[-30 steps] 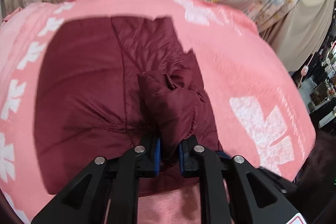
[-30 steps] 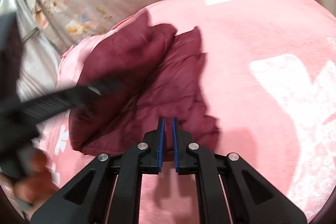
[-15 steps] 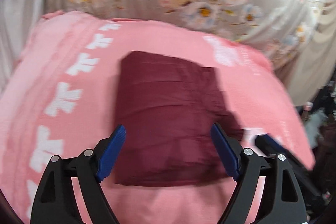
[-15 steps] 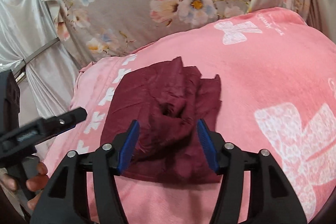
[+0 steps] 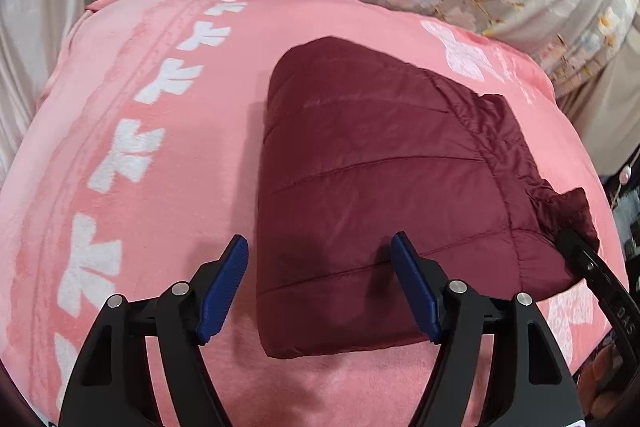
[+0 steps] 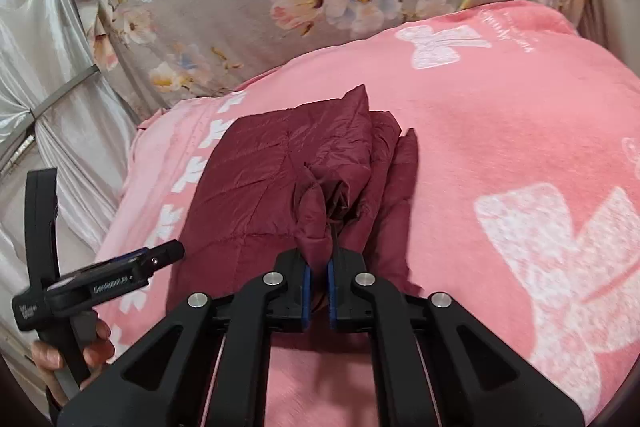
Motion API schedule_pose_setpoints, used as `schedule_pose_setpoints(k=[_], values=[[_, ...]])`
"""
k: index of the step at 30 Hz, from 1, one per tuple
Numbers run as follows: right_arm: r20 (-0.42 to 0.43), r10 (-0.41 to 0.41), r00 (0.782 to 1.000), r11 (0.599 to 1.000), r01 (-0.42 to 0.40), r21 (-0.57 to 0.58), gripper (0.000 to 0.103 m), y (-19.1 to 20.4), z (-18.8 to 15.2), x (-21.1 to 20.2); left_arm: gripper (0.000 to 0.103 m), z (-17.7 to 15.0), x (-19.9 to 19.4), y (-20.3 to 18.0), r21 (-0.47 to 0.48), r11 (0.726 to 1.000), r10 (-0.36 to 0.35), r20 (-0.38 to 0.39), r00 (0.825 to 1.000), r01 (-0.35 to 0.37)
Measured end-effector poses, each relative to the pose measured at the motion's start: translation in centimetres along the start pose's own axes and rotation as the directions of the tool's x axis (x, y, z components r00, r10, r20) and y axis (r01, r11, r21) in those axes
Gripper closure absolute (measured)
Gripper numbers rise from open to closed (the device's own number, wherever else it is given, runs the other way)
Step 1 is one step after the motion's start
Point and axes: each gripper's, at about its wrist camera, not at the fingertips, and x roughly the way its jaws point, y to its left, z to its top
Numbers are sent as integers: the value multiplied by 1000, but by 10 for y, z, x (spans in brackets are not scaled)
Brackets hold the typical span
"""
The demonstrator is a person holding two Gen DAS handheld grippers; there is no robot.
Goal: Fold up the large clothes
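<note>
Maroon jacket (image 5: 372,187) lies folded on the pink blanket (image 5: 160,187), just ahead of both tools. Our left tool (image 5: 320,283) is spread, jaws just narrowed slightly, nothing gripped. Our right tool (image 6: 318,291) has just closed, pinching the jacket's bunched edge. Lift slowly, carry the fold across evenly, avoid dragging the lower layers.

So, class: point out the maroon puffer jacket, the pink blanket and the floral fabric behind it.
maroon puffer jacket (image 5: 372,163), left wrist view, middle of its quilted top panel.
pink blanket (image 6: 500,131), right wrist view, bare pink stretch right of the jacket.
floral fabric (image 6: 248,3), right wrist view, grey ground between the printed flowers.
</note>
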Motion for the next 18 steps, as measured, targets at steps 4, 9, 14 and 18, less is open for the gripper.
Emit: schedule_pose_setpoints(k=[4,9,14,18], values=[[-81,-49,995,998,53,41,98,-22,-22,22,35,-14,23,-15,27,1000,1,-58,998,1],[-131,-72,989,996,78,44,98,-31,-39,50,34,-23,35,-22,55,998,43,-66,997,-39],[-147,-87,985,996,90,16,97,-28,-46,69,34,-31,46,-31,97,990,108,-44,993,-104],[-136,-102,986,995,101,-13,97,-25,-48,72,34,-33,54,-32,114,985,137,-33,990,-133]])
